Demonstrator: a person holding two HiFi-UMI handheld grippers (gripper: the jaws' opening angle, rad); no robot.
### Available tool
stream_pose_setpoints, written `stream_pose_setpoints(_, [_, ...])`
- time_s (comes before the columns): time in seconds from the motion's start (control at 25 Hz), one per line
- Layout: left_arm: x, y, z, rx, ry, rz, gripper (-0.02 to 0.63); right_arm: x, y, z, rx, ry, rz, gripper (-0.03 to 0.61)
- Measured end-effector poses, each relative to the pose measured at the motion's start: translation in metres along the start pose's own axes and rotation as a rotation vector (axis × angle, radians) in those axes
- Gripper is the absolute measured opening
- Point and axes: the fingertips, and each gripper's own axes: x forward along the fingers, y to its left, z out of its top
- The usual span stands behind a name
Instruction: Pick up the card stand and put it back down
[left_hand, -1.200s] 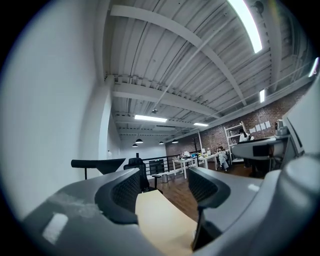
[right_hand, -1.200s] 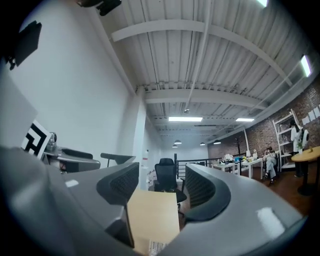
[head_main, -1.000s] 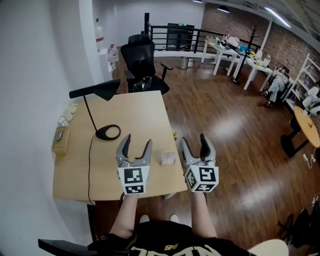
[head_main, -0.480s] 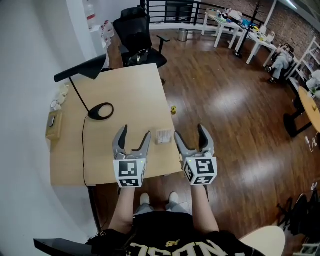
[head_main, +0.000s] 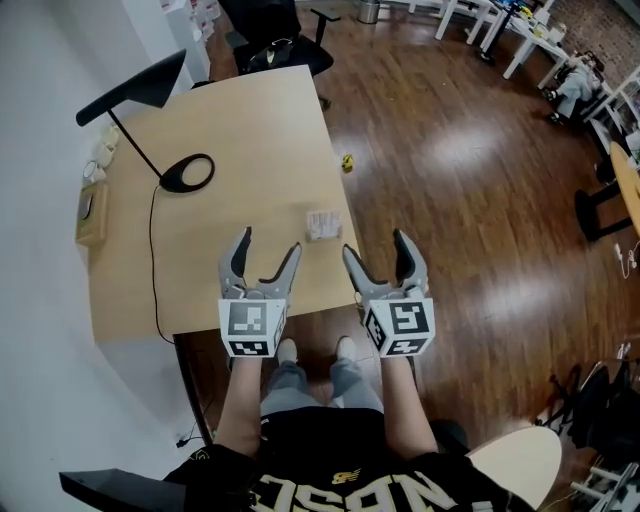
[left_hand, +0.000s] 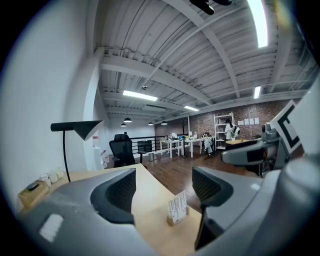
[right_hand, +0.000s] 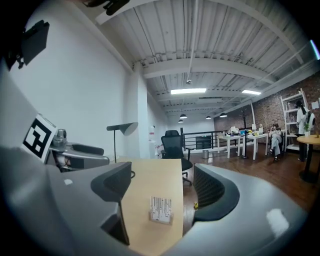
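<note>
The task has hardly begun. The card stand (head_main: 323, 224) sits upright on the worktop (head_main: 250, 150), just left of its right edge and a little above the middle of the head view, with nothing touching it. The left claw (head_main: 270, 245) and the right claw (head_main: 375, 245) hang side by side in the lower middle of that view. The left is over the near edge of the worktop and the right is just past its lower right corner, over the wooden floor.

Both claws have just been opening, the right one the wider, and both are empty. In the left gripper view the stand (left_hand: 177, 207) shows low and right of centre, ahead of the gap between the jaws. In the right gripper view it (right_hand: 161, 209) lies ahead, low in the middle.

A black lamp (head_main: 135, 88) stands well apart at the upper left. Everything remains to be done: reaching the stand, gripping it, lifting it and setting it back down.
</note>
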Motion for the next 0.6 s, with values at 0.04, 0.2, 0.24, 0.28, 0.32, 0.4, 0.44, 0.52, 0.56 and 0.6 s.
stream_pose_setpoints(0.04, [0.002,-0.001,-0.006,-0.004,0.009,-0.007,0.371,0.001,0.0,-0.006,0.008,0.007,0.003,0.383])
stream_pose_setpoints(0.2, [0.007,-0.003,-0.027,-0.016,0.047,-0.028,0.371,0.001,0.0,-0.026,0.042,0.032,0.015,0.383])
stream_pose_setpoints(0.24, [0.008,-0.002,-0.033,-0.019,0.055,-0.029,0.371,0.002,0.001,-0.031,0.048,0.039,0.02,0.383])
stream_pose_setpoints(0.28, [0.01,-0.001,-0.038,-0.024,0.062,-0.03,0.371,0.003,0.001,-0.036,0.053,0.046,0.025,0.383])
stream_pose_setpoints(0.32, [0.011,0.0,-0.045,-0.029,0.069,-0.03,0.371,0.005,0.001,-0.042,0.057,0.054,0.029,0.383])
stream_pose_setpoints(0.4, [0.012,0.003,-0.06,-0.05,0.081,-0.034,0.372,0.008,-0.002,-0.055,0.066,0.073,0.034,0.383])
stream_pose_setpoints(0.44, [0.013,0.005,-0.068,-0.065,0.084,-0.04,0.373,0.009,-0.005,-0.062,0.071,0.086,0.033,0.383])
stream_pose_setpoints(0.52, [0.011,0.011,-0.085,-0.082,0.096,-0.061,0.384,0.011,-0.012,-0.079,0.088,0.114,0.027,0.385])
stream_pose_setpoints(0.56, [0.009,0.016,-0.095,-0.078,0.108,-0.074,0.394,0.012,-0.014,-0.087,0.096,0.128,0.025,0.383])
stream_pose_setpoints(0.6, [0.007,0.023,-0.104,-0.066,0.12,-0.09,0.4,0.013,-0.016,-0.095,0.103,0.142,0.023,0.383])
